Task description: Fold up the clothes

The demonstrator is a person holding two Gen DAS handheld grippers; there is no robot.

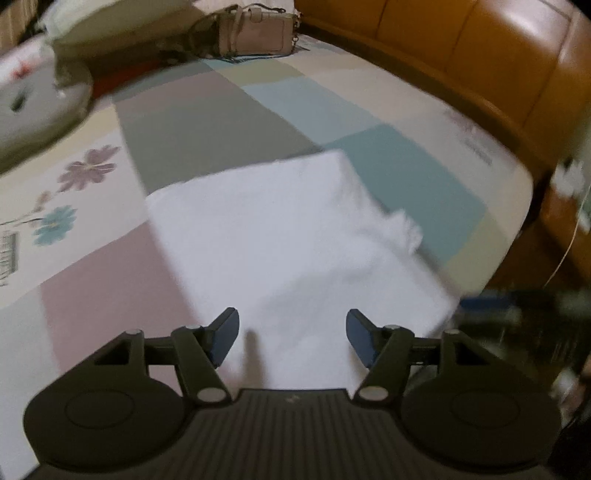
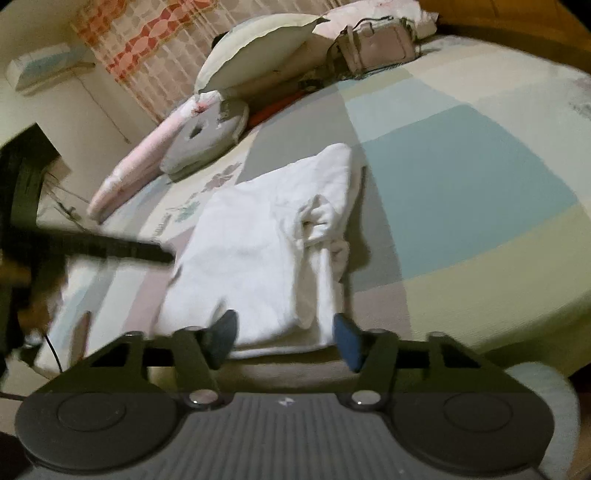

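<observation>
A white garment [image 1: 288, 240] lies partly folded on the patchwork bedsheet [image 1: 406, 166], blurred in the left wrist view. My left gripper [image 1: 291, 332] hovers over its near part, open, with nothing between the pads. In the right wrist view the white garment [image 2: 258, 251] shows a bunched sleeve and a fold along its right side. My right gripper [image 2: 284, 338] stands at its near edge, and that edge lies between the spread fingers. The pads do not press on the cloth. A dark blurred bar [image 2: 129, 251] reaches the garment's left edge.
A beige handbag [image 1: 255, 33] and a pale pillow [image 2: 255, 51] sit at the far end of the bed. A rabbit-shaped cushion [image 2: 199, 136] lies left of the garment. An orange padded board [image 1: 480, 55] runs along the bed's far side. The mattress edge [image 1: 517, 192] drops off at the right.
</observation>
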